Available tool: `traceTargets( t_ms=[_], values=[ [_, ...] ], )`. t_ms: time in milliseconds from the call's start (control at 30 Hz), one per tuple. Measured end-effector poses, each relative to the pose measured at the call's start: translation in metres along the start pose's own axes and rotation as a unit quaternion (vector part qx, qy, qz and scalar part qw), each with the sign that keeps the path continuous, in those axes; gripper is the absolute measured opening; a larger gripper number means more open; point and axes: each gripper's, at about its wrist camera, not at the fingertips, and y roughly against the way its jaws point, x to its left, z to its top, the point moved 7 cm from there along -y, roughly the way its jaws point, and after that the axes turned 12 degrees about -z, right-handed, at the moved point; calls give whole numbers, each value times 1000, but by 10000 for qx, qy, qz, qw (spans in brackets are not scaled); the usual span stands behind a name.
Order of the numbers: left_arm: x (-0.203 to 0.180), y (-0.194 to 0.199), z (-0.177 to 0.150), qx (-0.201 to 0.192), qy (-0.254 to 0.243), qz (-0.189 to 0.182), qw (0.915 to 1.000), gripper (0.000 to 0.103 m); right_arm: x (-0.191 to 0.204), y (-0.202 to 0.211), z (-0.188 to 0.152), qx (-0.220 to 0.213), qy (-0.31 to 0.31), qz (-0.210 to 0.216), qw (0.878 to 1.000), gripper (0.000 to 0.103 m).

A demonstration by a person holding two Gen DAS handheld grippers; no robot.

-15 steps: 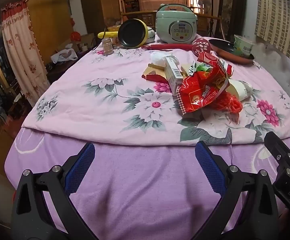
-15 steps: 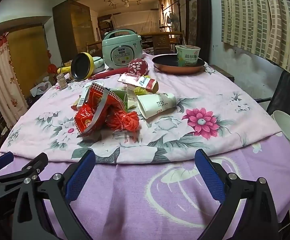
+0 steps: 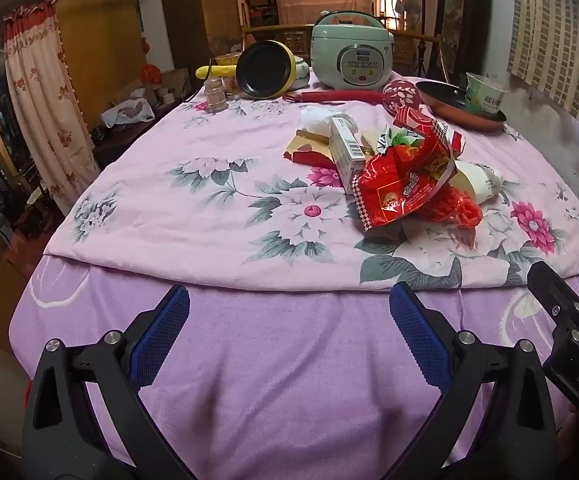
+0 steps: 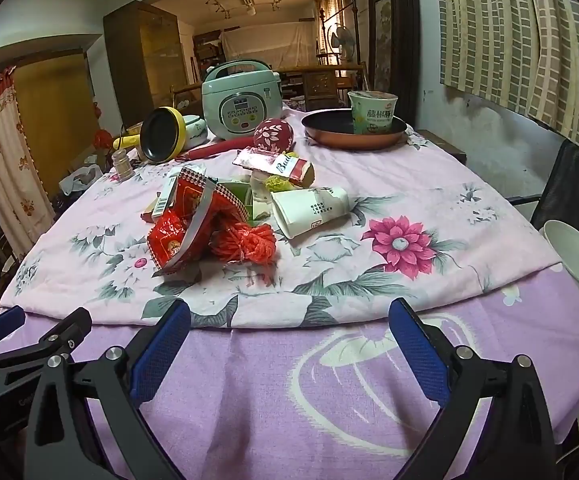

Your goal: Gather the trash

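Note:
A heap of trash lies on the floral cloth: a red snack bag (image 3: 401, 188) (image 4: 185, 232), a red mesh net (image 4: 245, 244) (image 3: 461, 212), a tipped white paper cup (image 4: 309, 212) (image 3: 485, 184), a small white carton (image 3: 345, 152) (image 4: 165, 200) and a red wrapper (image 4: 277, 166). My left gripper (image 3: 289, 328) is open and empty, low over the purple cloth, short of the heap. My right gripper (image 4: 289, 340) is open and empty beside it, also short of the heap.
At the back stand a rice cooker (image 4: 241, 104), a yellow pan (image 4: 165, 136), a copper pan (image 4: 353, 136) holding a green noodle cup (image 4: 373, 114), a red spoon (image 3: 345, 96) and a small jar (image 3: 215, 96). A white bucket (image 4: 577, 260) sits off the table's right edge.

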Motion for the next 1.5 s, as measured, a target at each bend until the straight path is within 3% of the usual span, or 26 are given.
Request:
traceTargets(
  t_ms=[1500],
  values=[
    [1, 5, 1, -29, 48, -113, 9999, 96, 4, -5, -2, 54, 49, 33, 10000, 98]
  ],
)
